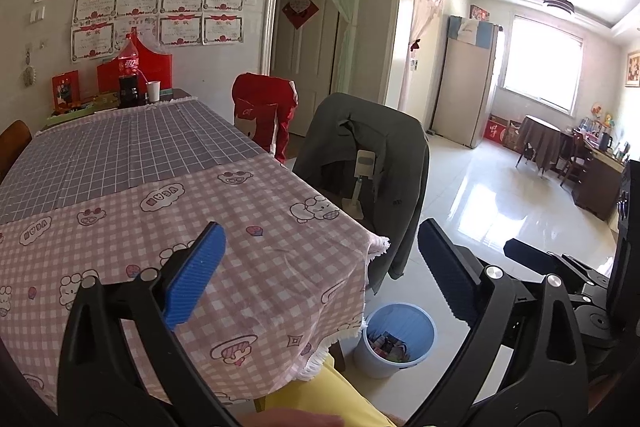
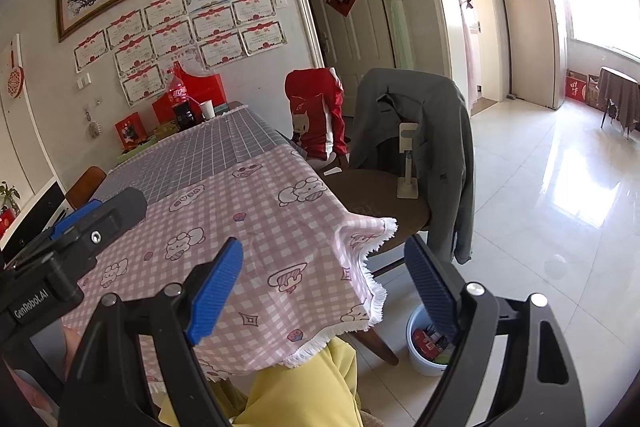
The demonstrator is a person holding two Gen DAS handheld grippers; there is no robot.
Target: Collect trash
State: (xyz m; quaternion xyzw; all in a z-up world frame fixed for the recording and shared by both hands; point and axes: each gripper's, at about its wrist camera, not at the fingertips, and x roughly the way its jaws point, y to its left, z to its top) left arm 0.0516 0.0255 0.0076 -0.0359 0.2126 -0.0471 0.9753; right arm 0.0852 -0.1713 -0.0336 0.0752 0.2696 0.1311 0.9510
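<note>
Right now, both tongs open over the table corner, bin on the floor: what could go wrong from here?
1. The pink checked cloth hangs loose at the corner; the right tongs could snag its fringe and drag it.
2. The blue bin, already holding wrappers, sits partly under the cloth edge, so reaching down could tip it.
3. The grey jacket draped on the chair hangs close to the bin and could catch the left tongs.

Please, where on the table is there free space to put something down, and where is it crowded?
Free: the whole pink checked cloth at the near end, and the grey grid cloth beyond it up to the far end. Crowded: the far end by the wall, with the cola bottle, the white cup and the red boxes.
</note>
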